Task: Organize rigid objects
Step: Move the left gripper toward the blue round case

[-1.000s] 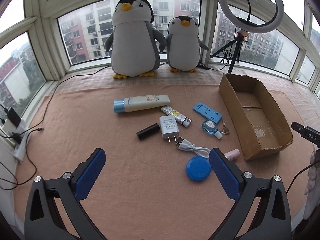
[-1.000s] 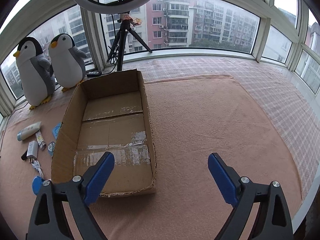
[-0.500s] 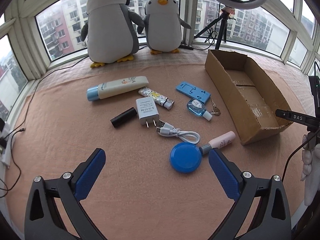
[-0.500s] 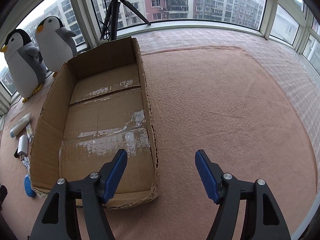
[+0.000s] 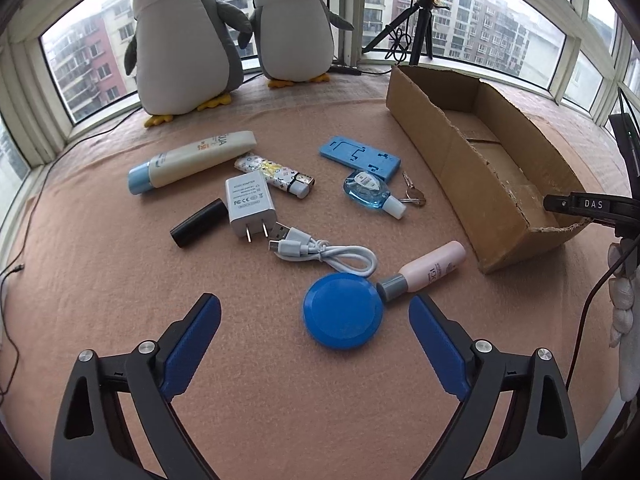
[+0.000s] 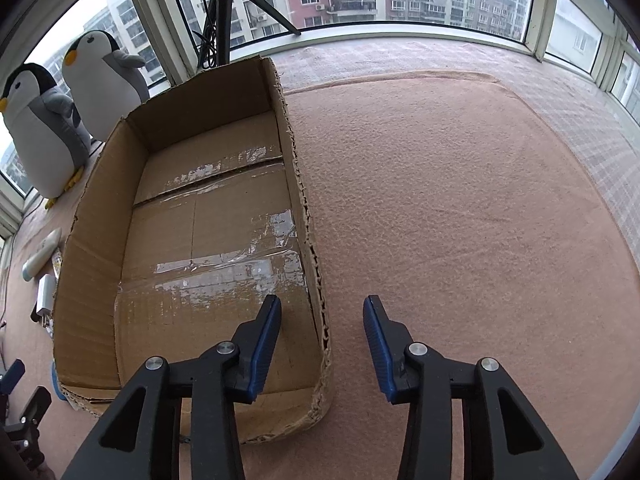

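Small items lie scattered on the tan mat: a round blue disc [image 5: 342, 310], a pink bottle [image 5: 430, 270], a white cable [image 5: 324, 252], a white charger [image 5: 249, 204], a black tube [image 5: 199, 222], a cream tube [image 5: 192, 162], a patterned lighter [image 5: 276, 176], a blue stand [image 5: 359, 157], a blue sanitizer bottle [image 5: 370, 192] and keys [image 5: 412, 196]. My left gripper [image 5: 315, 314] is open, just short of the disc. The empty cardboard box [image 6: 192, 240] stands to the right. My right gripper [image 6: 322, 320] is open, straddling the box's right wall near its front corner.
Two plush penguins [image 5: 188, 36] stand at the window sill. A ring-light tripod [image 5: 420, 20] rises behind the box [image 5: 480, 168]. Cables trail along the left edge of the mat. Bare mat [image 6: 460, 220] stretches right of the box.
My left gripper moved forward and down toward the items, bringing the blue disc close. My right gripper narrowed and advanced until its fingers straddle the box's right wall.
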`<state>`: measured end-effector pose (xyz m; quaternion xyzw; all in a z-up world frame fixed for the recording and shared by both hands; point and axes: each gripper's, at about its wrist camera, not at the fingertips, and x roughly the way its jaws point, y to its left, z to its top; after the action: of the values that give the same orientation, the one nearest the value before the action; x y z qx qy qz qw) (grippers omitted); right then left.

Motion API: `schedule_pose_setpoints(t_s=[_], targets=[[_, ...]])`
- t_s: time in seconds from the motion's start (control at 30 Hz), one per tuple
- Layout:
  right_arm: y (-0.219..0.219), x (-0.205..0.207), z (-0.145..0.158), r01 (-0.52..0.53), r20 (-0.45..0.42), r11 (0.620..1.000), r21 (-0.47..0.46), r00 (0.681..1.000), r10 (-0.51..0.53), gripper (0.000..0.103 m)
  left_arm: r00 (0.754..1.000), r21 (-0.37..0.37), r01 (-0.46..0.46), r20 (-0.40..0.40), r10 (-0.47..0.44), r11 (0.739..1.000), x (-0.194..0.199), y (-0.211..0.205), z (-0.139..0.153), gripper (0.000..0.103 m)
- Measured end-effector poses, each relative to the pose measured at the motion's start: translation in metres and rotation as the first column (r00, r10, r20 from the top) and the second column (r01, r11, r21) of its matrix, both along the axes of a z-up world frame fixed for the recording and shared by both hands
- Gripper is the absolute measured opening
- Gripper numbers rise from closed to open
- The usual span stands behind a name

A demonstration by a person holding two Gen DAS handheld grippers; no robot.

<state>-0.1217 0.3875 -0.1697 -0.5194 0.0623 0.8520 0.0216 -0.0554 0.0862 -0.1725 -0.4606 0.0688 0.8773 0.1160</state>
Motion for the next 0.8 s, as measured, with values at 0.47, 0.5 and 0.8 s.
schedule_pose_setpoints(t_s=[0.47,0.5,0.8], targets=[[-0.001,-0.001,-0.001,-0.010,0.000,1.000,0.015,1.000,0.010,0.028,1.000,-0.075,0.016,-0.005,-0.016,0.997,-0.006,0.007,-0.024,0.085],[-0.001,-0.001,-0.001,-0.011,0.000,1.000,0.016,1.000,0.011,0.028,1.000,-0.078,0.016,-0.007,-0.017,0.997,-0.006,0.008,-0.024,0.084],[-0.002,0.000,-0.002,-0.014,-0.002,1.000,0.025,1.000,0.014,0.028,1.000,-0.086,0.018,-0.002,-0.018,0.996,-0.006,0.012,-0.031,0.073]])
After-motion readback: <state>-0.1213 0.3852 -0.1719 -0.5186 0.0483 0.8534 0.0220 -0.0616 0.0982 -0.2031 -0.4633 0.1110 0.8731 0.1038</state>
